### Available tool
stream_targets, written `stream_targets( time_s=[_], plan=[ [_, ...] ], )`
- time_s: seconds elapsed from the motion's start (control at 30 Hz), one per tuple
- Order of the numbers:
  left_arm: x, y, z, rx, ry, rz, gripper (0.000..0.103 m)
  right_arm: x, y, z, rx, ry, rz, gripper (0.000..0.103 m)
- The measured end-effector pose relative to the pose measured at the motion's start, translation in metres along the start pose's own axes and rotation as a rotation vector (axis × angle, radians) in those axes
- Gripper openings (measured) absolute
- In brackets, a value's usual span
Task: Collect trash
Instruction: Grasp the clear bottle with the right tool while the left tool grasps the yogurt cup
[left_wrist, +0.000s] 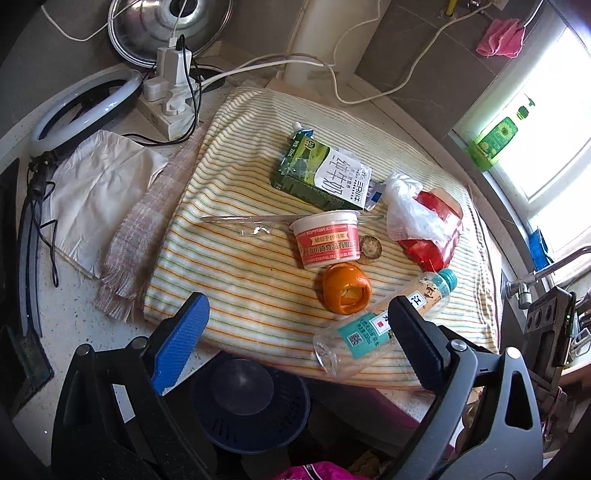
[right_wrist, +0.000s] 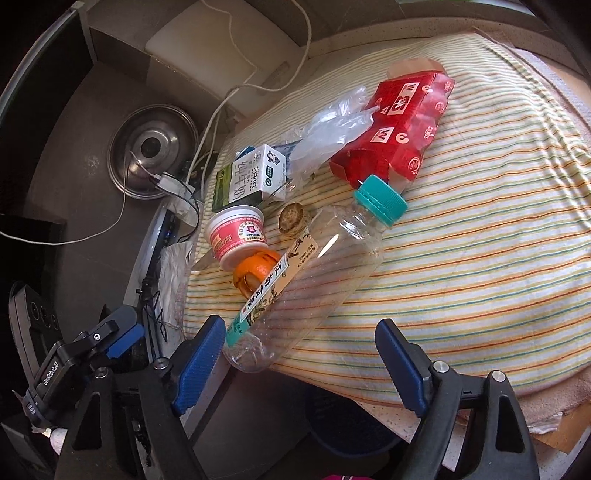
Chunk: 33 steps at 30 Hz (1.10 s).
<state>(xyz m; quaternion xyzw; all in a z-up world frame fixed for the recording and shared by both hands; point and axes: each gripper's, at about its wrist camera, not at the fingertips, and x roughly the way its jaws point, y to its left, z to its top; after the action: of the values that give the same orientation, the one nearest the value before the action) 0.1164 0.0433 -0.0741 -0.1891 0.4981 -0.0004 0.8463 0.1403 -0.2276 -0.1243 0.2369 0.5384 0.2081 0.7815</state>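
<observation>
Blue-padded fingers (right_wrist: 201, 356) of the right gripper (right_wrist: 301, 363) stand wide, straddling the base of the clear plastic bottle with a teal cap (right_wrist: 314, 266) without gripping; the left gripper (left_wrist: 295, 345) gapes empty too. Nothing looks collected: milk carton (left_wrist: 325, 173), red box (right_wrist: 402, 125), orange peel (left_wrist: 347, 290) (all lying on the striped cloth (right_wrist: 480, 258)) remain, dark bin (left_wrist: 251, 402) below.
</observation>
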Motion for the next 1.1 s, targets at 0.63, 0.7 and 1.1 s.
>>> stream_targets(
  time_s=[0.63, 0.7, 1.1],
  plan=[
    [0.090, 0.002, 0.054, -0.186, 0.167, -0.131, 0.084, 0.052, -0.009, 0.021, 0.157, 0.082, 0.102, 0.083],
    [0.096, 0.002, 0.056, -0.199, 0.176, -0.139, 0.084, 0.056, -0.008, 0.024, 0.167, 0.083, 0.104, 0.083],
    [0.117, -0.001, 0.055, -0.242, 0.215, -0.200, 0.065, 0.061, -0.010, 0.032, 0.187, 0.080, 0.071, 0.067]
  ],
)
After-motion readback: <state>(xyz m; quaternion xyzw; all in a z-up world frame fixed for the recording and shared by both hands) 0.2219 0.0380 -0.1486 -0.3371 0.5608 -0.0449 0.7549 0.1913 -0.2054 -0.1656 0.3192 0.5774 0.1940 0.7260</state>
